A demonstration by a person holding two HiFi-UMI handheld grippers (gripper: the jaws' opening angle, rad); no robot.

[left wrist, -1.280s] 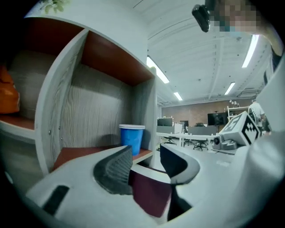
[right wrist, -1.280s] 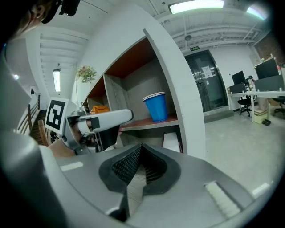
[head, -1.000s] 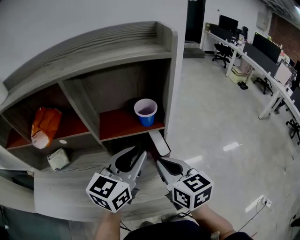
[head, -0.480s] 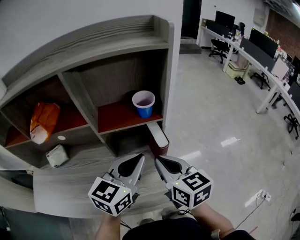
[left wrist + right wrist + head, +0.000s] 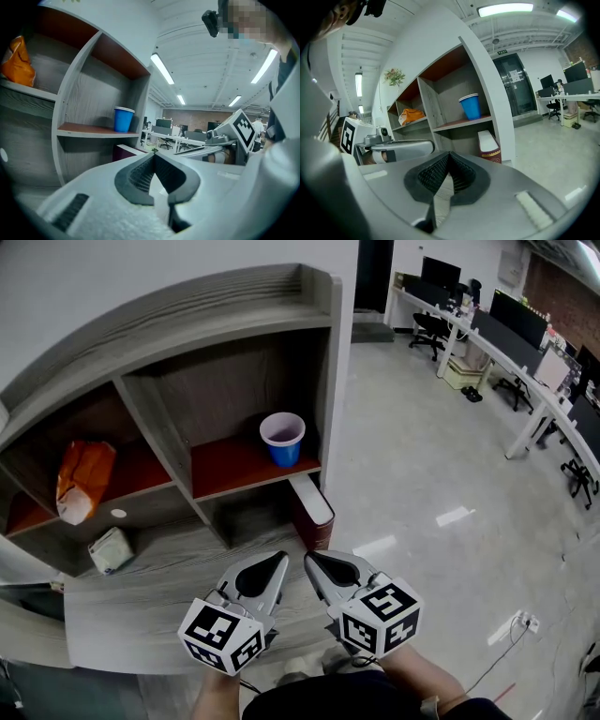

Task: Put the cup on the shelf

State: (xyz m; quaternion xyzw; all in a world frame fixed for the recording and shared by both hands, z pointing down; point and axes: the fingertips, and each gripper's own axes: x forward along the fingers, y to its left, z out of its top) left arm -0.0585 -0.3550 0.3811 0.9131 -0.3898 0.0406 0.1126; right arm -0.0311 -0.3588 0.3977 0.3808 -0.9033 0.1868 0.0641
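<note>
A blue cup [image 5: 282,439] with a white rim stands upright on the red-brown board of the right compartment of the grey wooden shelf [image 5: 323,381]. The same cup [image 5: 123,119] [image 5: 470,106] shows in both gripper views. My left gripper [image 5: 279,562] and right gripper [image 5: 310,561] hover side by side well in front of the shelf, low in the head view. Both are shut with nothing between their jaws, and both are far from the cup.
An orange bag [image 5: 79,480] lies in the left compartment, a small pale box [image 5: 110,548] on the lower board. A dark red book with a white top [image 5: 312,512] stands under the cup's board. Desks and office chairs [image 5: 487,343] line the far right.
Both grippers have drawn back from the shelf, so the shelf and cup sit farther up in the head view. The left gripper's jaws have gone from slightly apart to shut.
</note>
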